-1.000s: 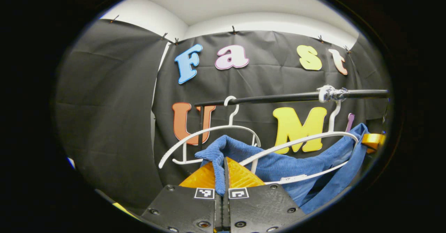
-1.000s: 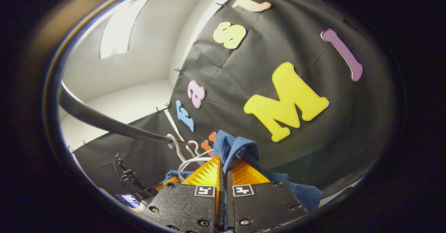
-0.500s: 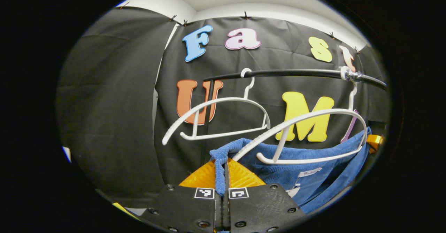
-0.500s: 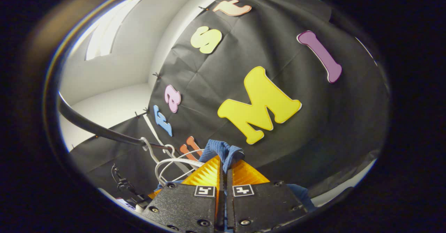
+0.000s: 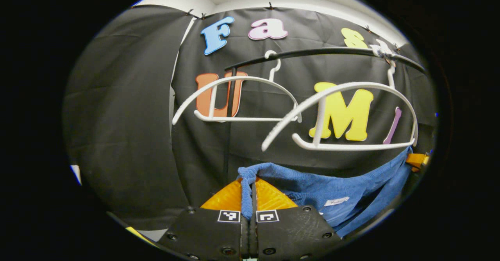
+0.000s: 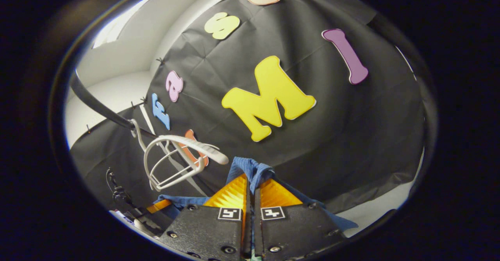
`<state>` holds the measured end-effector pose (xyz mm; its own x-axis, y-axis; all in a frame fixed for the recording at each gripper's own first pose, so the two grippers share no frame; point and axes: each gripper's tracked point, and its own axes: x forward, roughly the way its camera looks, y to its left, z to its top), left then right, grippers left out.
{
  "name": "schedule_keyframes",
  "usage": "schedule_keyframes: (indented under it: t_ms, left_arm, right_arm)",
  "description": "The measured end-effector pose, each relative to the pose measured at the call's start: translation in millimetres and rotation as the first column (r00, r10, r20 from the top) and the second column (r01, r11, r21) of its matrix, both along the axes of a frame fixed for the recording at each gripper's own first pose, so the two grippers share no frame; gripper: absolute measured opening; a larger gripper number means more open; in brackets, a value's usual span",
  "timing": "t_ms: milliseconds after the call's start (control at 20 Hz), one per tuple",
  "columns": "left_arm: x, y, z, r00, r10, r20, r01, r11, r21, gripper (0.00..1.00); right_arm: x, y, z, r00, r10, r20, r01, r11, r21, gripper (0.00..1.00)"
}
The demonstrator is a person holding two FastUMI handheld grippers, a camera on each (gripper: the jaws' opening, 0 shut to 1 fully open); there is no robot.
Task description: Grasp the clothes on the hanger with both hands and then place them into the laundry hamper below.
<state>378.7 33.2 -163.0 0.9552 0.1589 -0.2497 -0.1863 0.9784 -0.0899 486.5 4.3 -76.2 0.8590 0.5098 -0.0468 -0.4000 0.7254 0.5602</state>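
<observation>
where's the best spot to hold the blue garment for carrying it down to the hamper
By its two top corners, from the near side, as now: the left tongs and right tongs each pinch a bunched corner of the garment. It sags between them, clear below the hanger.

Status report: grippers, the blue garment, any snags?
Left gripper and right gripper both shut on blue garment. Garment hangs below white hanger, apart. Nothing snagging.

black screwed claw (image 5: 250,192) housing, square markers
</observation>
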Motion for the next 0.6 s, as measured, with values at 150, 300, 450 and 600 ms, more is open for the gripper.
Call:
schedule_keyframes:
  t_ms: [150, 300, 450, 600]
  left_arm:
    - [-5, -2, -8, 1.000, -0.007, -0.015, 0.007, 1.000, 0.005, 0.01]
    - [-20, -6, -15, 1.000, -0.020, -0.024, 0.021, 1.000, 0.011, 0.01]
    - [-29, -11, -16, 0.999, -0.029, -0.029, 0.029, 1.000, 0.000, 0.01]
    - [-46, -16, -14, 0.999, -0.044, -0.024, 0.043, 0.999, -0.010, 0.01]
  right_arm:
    - [-8, 2, -16, 1.000, -0.011, -0.027, 0.009, 0.999, -0.041, 0.06]
    - [-21, 5, -25, 0.999, -0.017, -0.038, 0.014, 0.997, -0.078, 0.05]
    - [-32, 19, -31, 0.999, -0.004, -0.035, 0.000, 0.994, -0.112, 0.05]
    - [-52, 37, -29, 1.000, 0.016, -0.025, -0.019, 0.991, -0.132, 0.06]
